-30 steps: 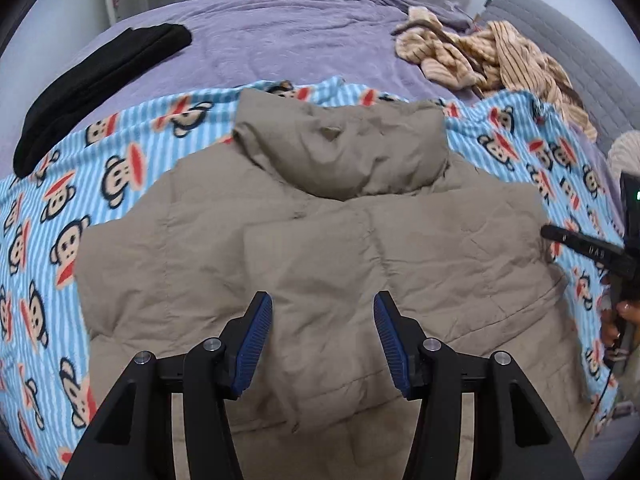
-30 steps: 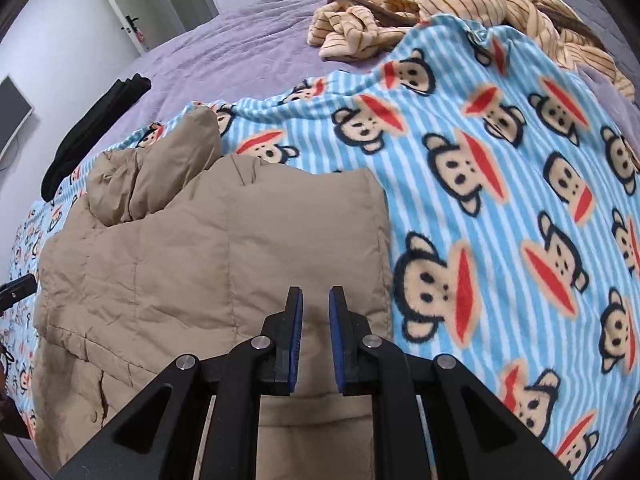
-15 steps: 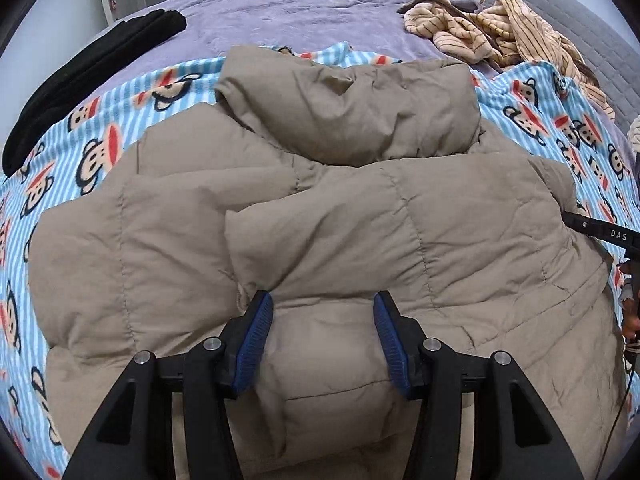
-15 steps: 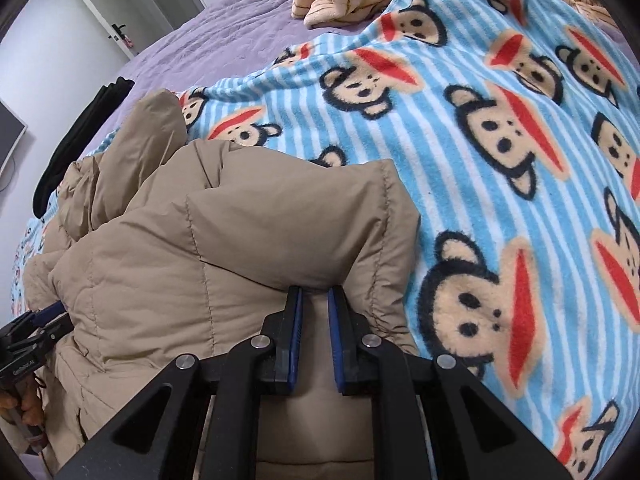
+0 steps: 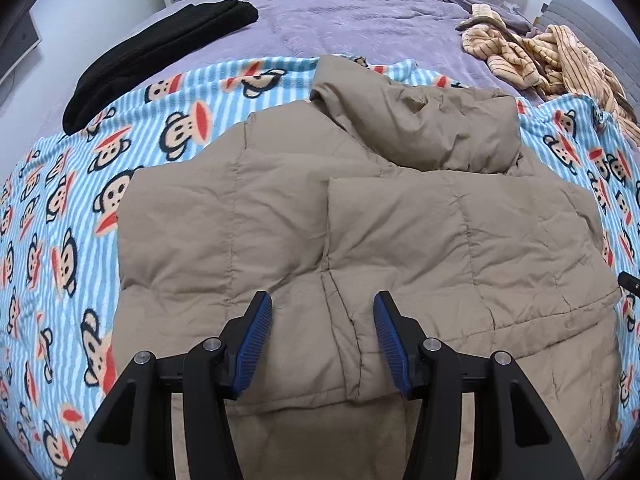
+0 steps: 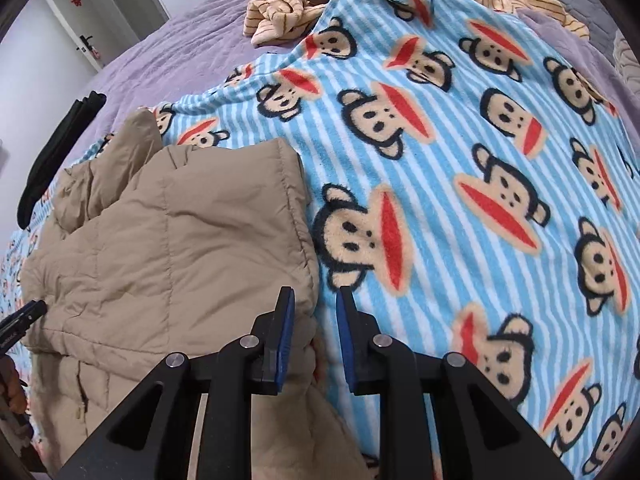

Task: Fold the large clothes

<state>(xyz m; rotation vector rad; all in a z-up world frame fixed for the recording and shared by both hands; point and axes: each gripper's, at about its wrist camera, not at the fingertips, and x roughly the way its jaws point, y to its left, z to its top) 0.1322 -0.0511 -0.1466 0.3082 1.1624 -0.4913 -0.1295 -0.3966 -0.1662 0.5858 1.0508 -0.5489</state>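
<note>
A tan puffer jacket (image 5: 360,232) lies folded on a blue striped monkey-print blanket (image 5: 72,208), its hood at the far end. My left gripper (image 5: 323,336) is open and empty just above the jacket's near middle. In the right wrist view the jacket (image 6: 160,248) fills the left side on the blanket (image 6: 460,184). My right gripper (image 6: 315,338) is open at the jacket's right edge, with nothing between its blue pads (image 6: 286,336). The left gripper's tip (image 6: 20,318) shows at the far left.
A purple bedspread (image 5: 340,20) covers the bed. A black garment (image 5: 160,48) lies at the back left, and a heap of tan striped clothes (image 5: 540,56) at the back right. A grey headboard (image 5: 592,28) stands at the right.
My right gripper has opened and let go of the jacket's edge, which now lies on the blanket. My left gripper has pulled back and up from the jacket, still open.
</note>
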